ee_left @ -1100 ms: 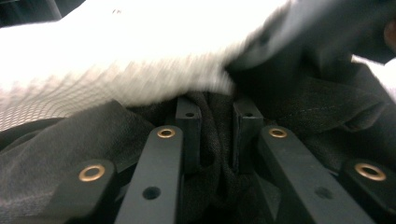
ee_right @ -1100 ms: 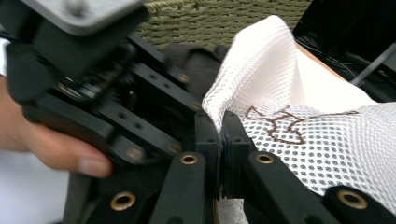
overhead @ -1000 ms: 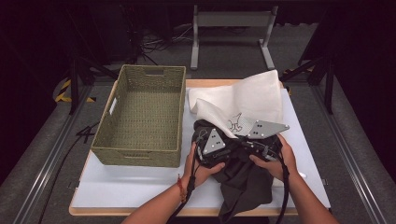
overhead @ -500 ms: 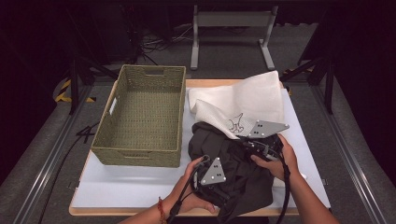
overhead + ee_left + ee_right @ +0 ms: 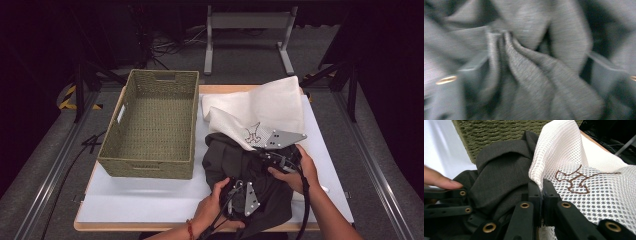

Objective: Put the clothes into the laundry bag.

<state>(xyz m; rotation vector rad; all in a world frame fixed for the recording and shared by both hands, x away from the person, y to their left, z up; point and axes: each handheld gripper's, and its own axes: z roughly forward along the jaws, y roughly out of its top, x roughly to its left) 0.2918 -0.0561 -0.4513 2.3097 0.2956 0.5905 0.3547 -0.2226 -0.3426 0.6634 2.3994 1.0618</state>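
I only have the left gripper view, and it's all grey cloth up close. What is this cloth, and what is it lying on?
Observer: It's a dark garment, crumpled on the white table.
Operator: What's the other hand doing?
Observer: The right hand-held gripper is shut on the edge of a white mesh bag that overlaps the garment's far side.
Operator: Anything in the basket?
Observer: The woven basket, left of the garment, looks empty.

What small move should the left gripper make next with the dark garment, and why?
Probably close the left gripper on the dark garment's near fold. Its jaws have just been closing with bunched cloth between them, while the right gripper pinches the white mesh bag's edge.
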